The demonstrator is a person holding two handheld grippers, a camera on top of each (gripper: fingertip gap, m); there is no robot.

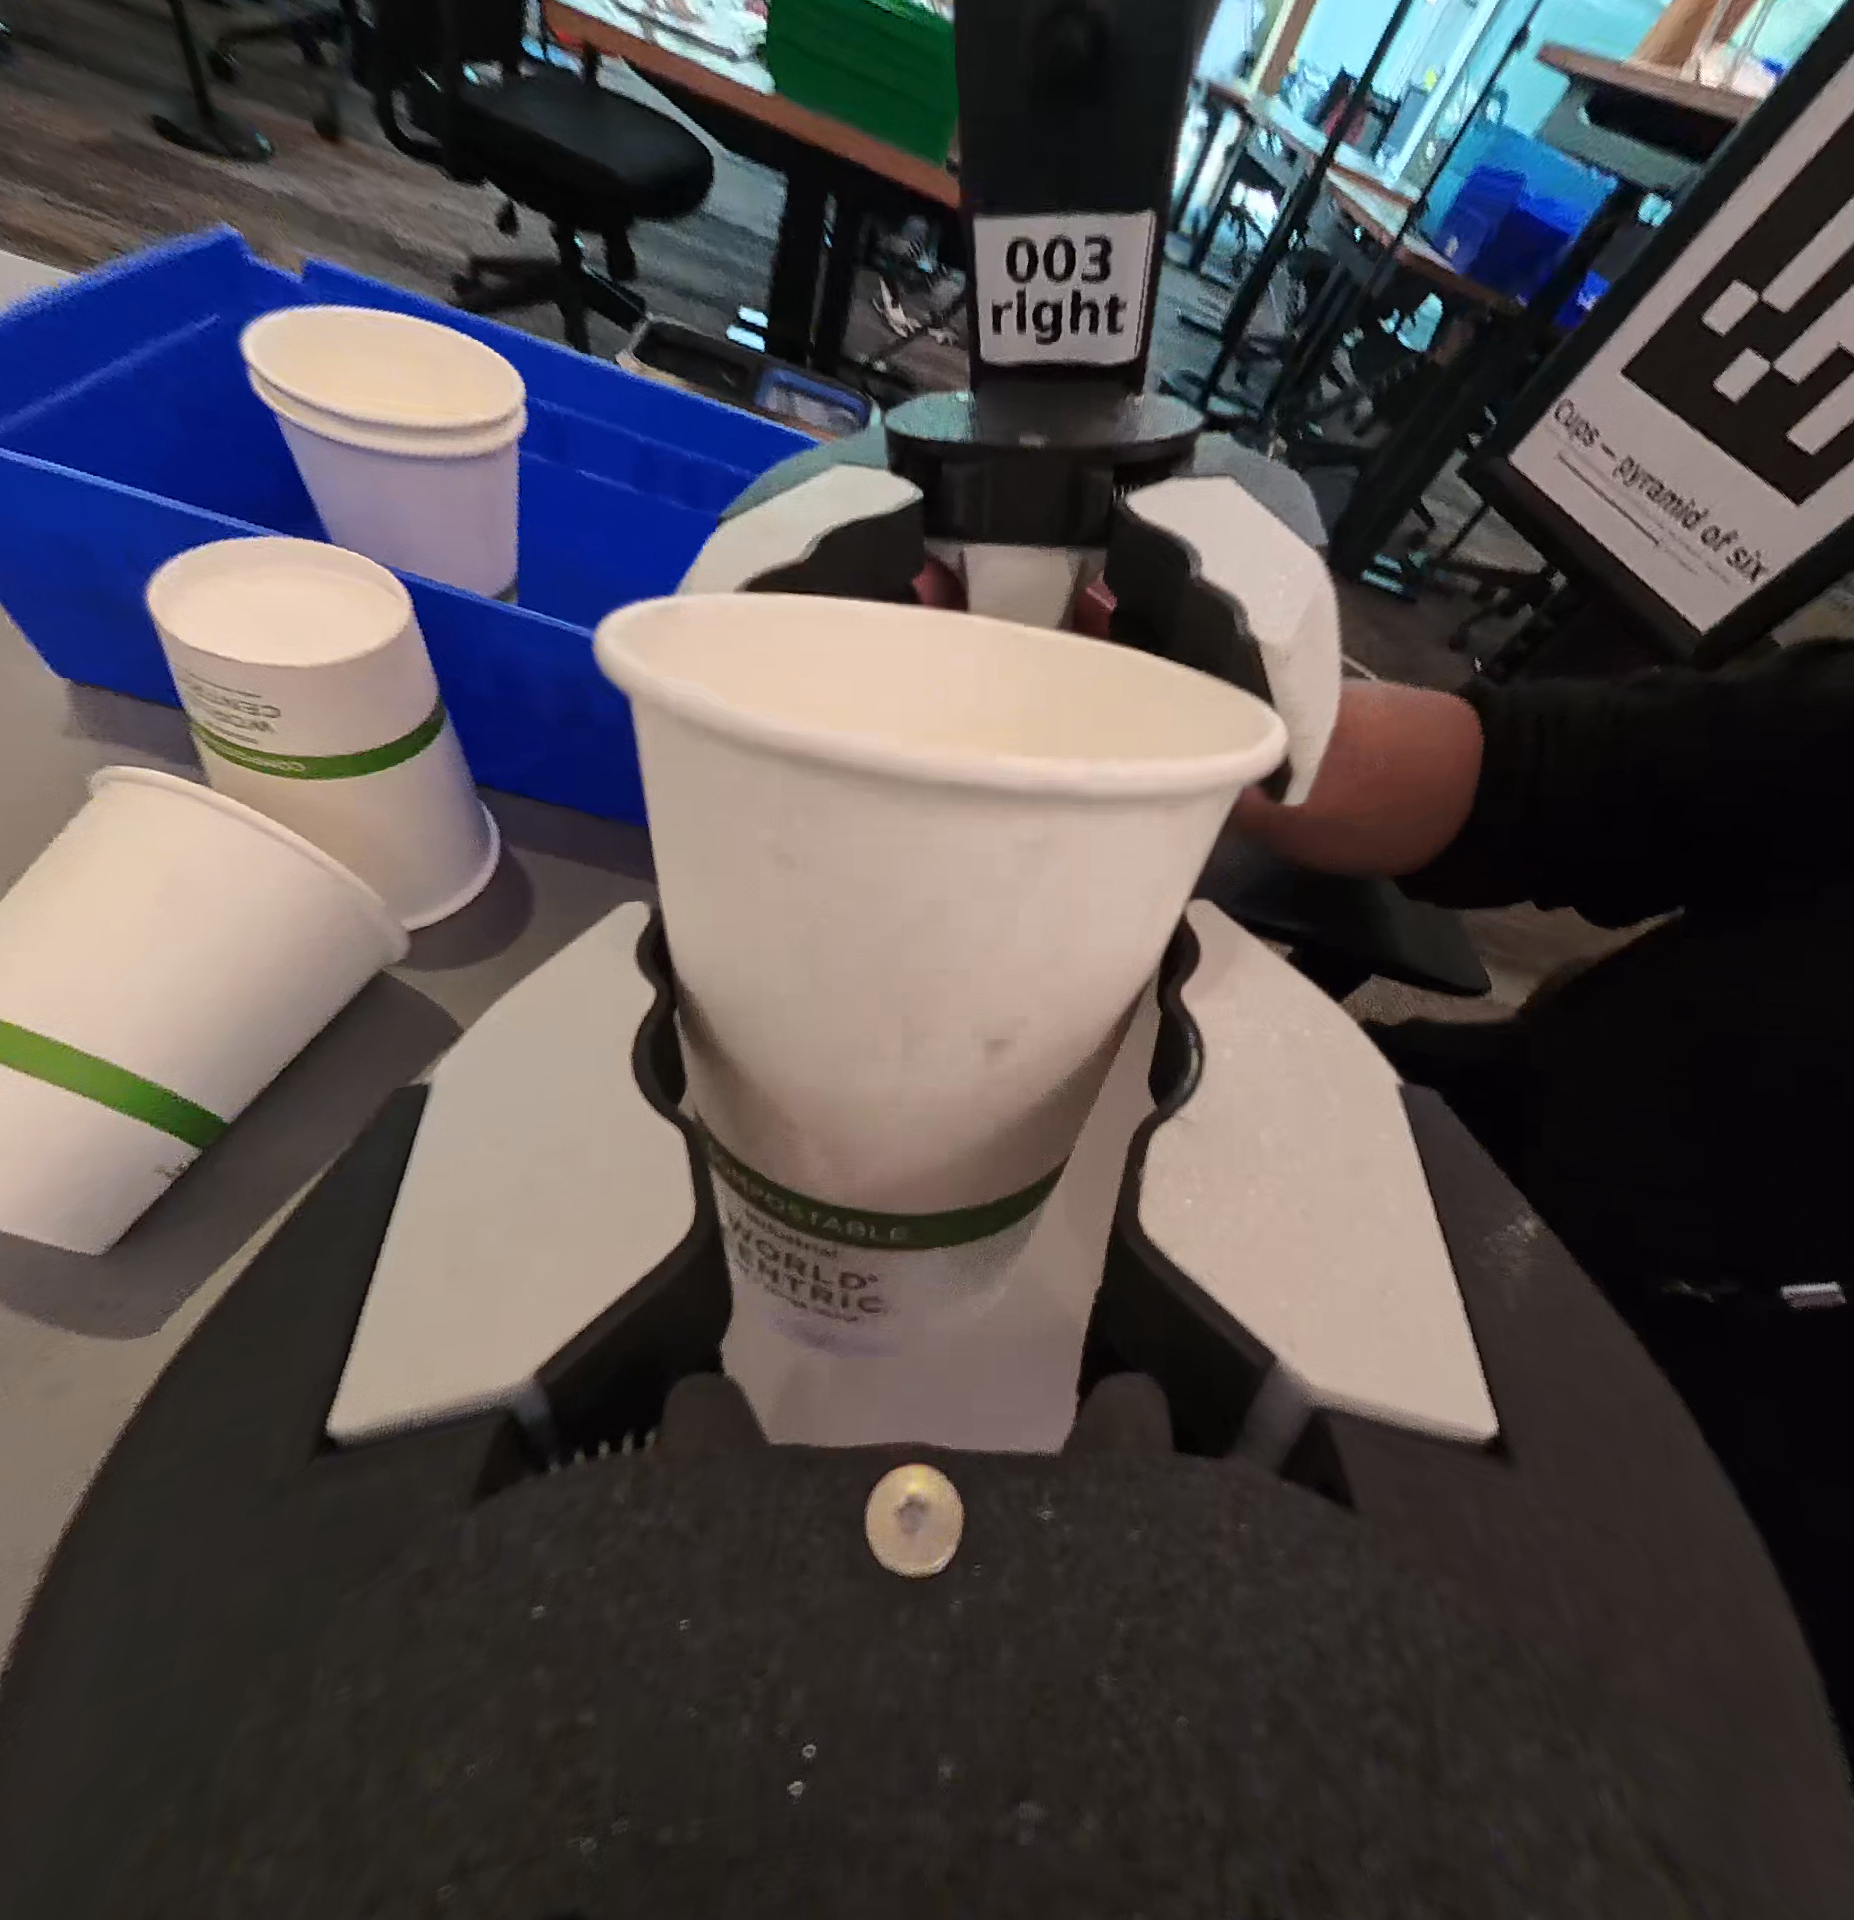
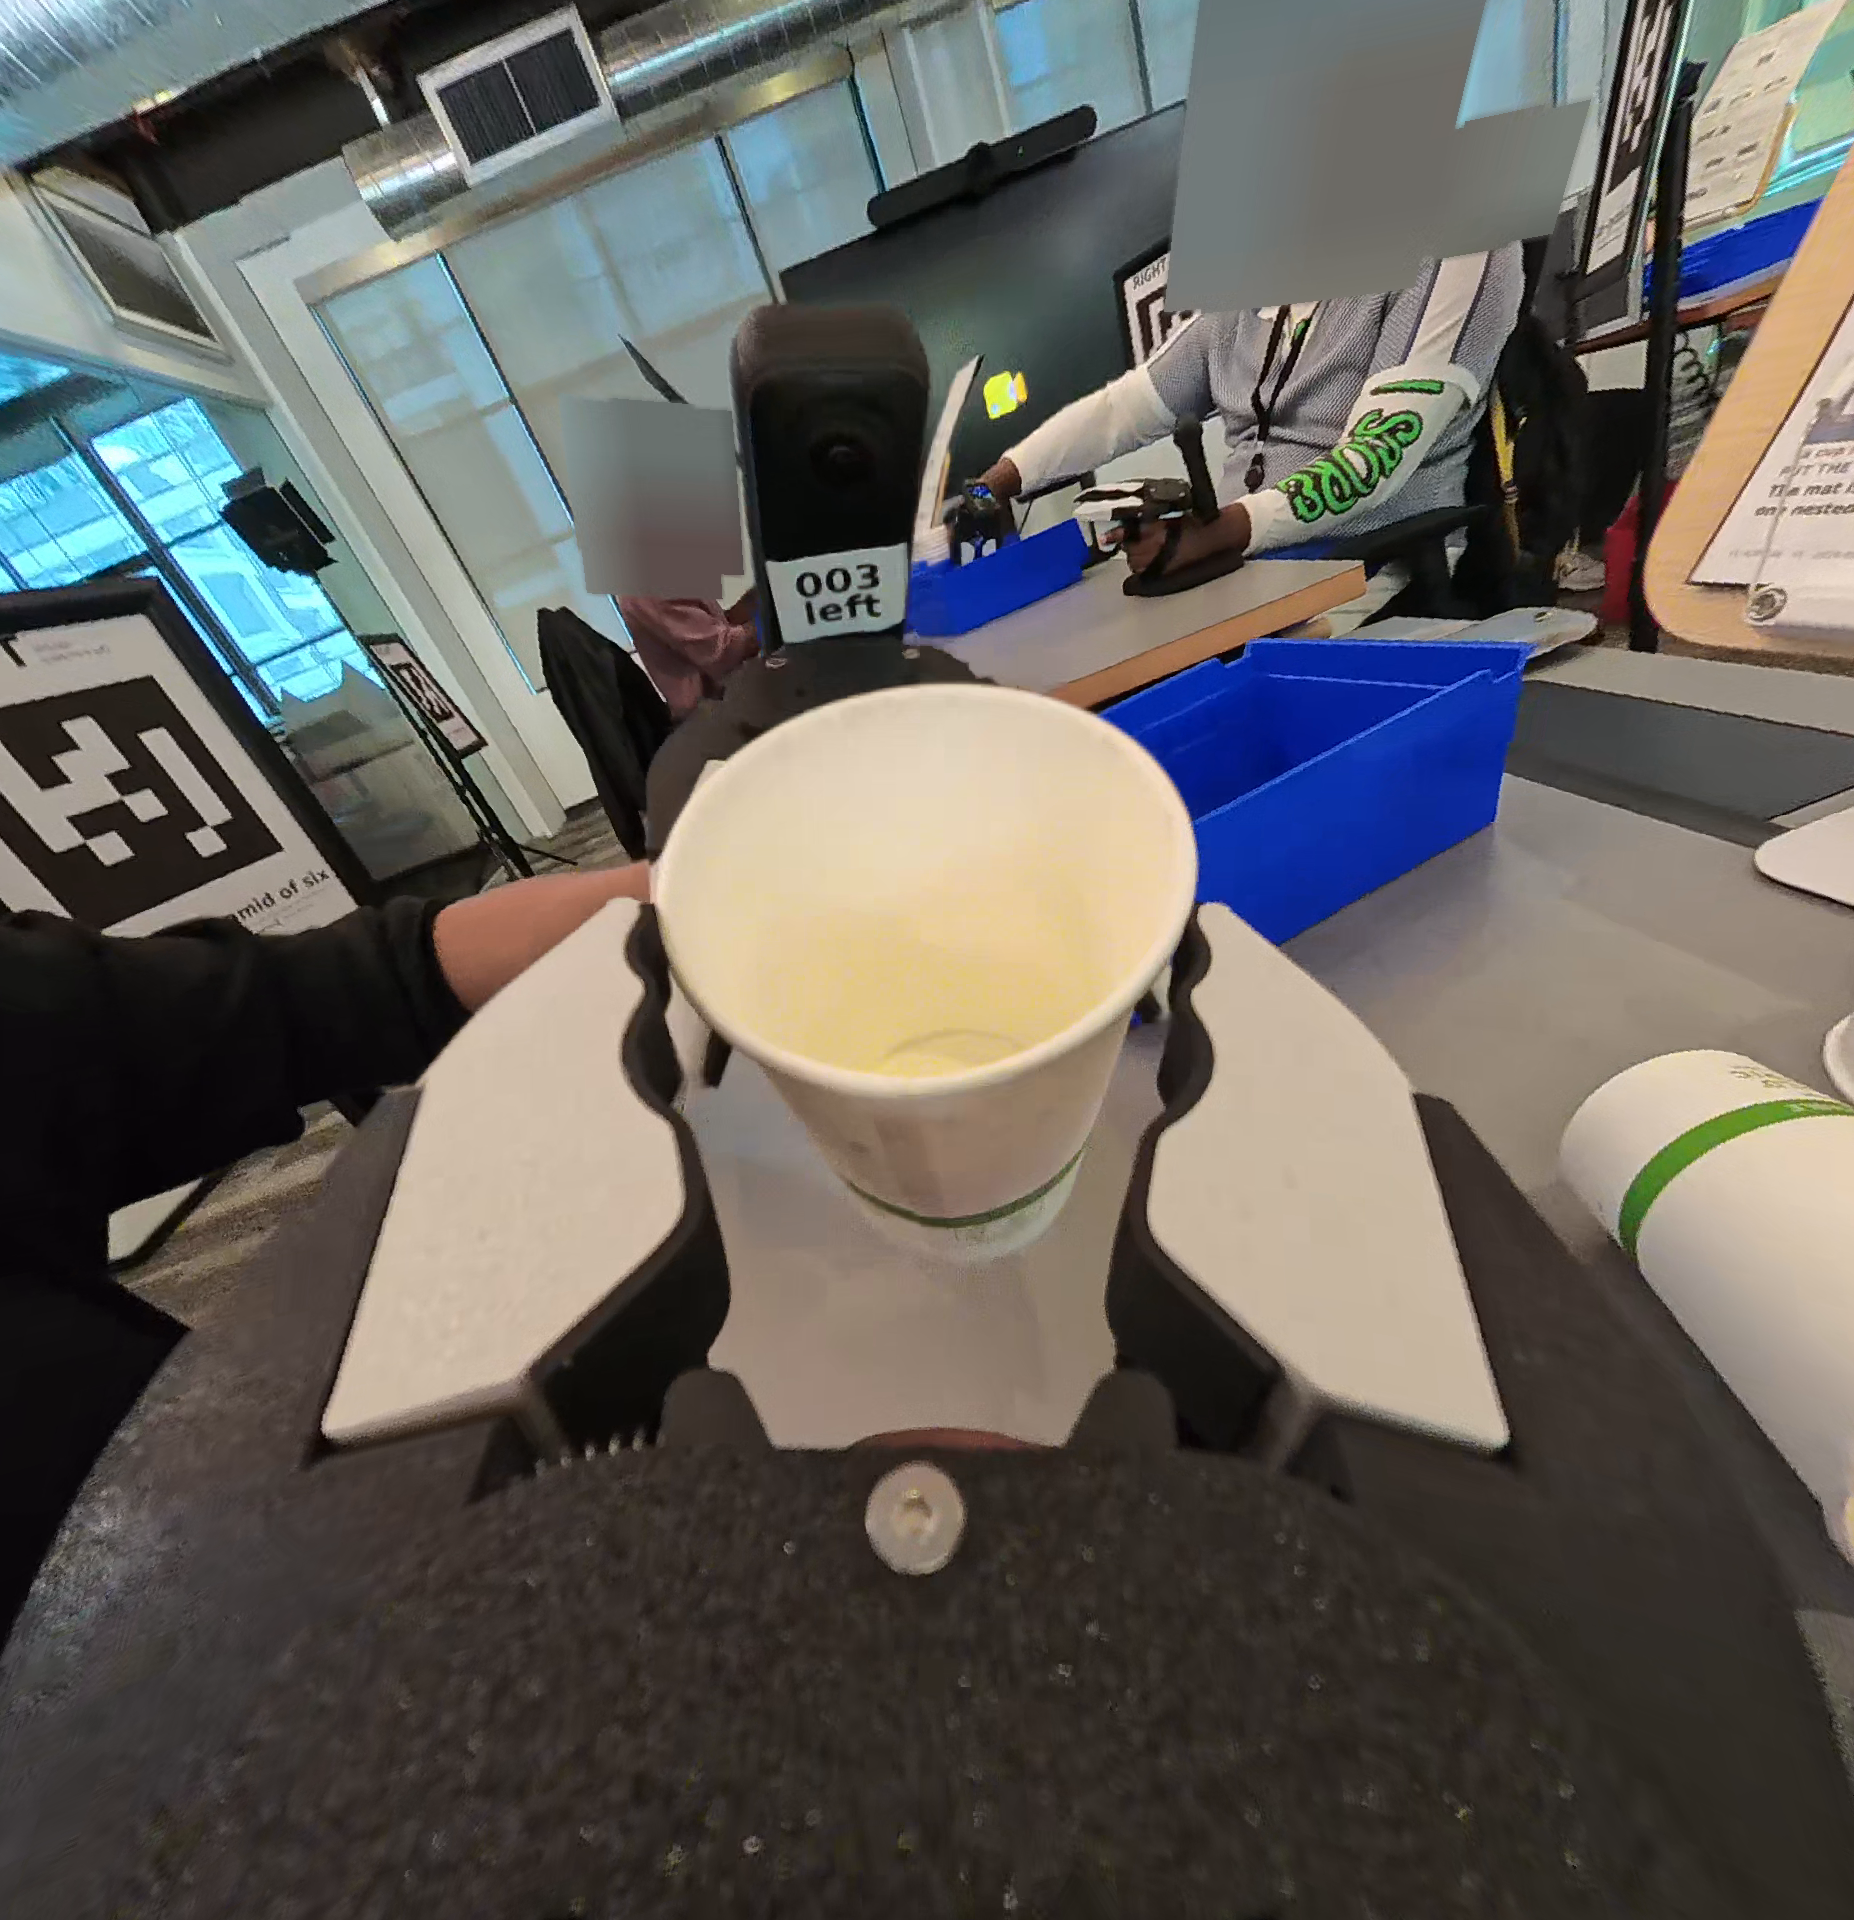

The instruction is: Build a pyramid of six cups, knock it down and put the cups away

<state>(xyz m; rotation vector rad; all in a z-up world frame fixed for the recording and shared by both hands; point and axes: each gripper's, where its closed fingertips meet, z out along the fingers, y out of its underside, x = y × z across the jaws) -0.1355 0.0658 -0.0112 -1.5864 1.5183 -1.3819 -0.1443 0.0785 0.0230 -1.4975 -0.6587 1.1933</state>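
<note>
My left gripper [image 1: 918, 940] holds a white paper cup [image 1: 933, 894] with a green band off the table. Its base sits deep between my fingers, its mouth points away, and both pads [image 1: 658, 997] lie against its wall. In the right wrist view the same cup [image 2: 902, 987] faces me mouth first. My right gripper [image 2: 918, 945] is open, its fingertips [image 2: 648, 966] flanking the rim without pressing. It also shows beyond the cup in the left wrist view [image 1: 1016, 582], spread wide.
A blue bin [image 1: 549, 675] at the left holds a nested stack of two cups [image 1: 403, 468]; it also shows in the right wrist view [image 2: 1349, 831]. An upside-down cup [image 1: 320, 727] and a lying cup [image 1: 144, 997] are on the grey table [image 1: 50, 1382]. Another lying cup [image 2: 1733, 1247] is at the right.
</note>
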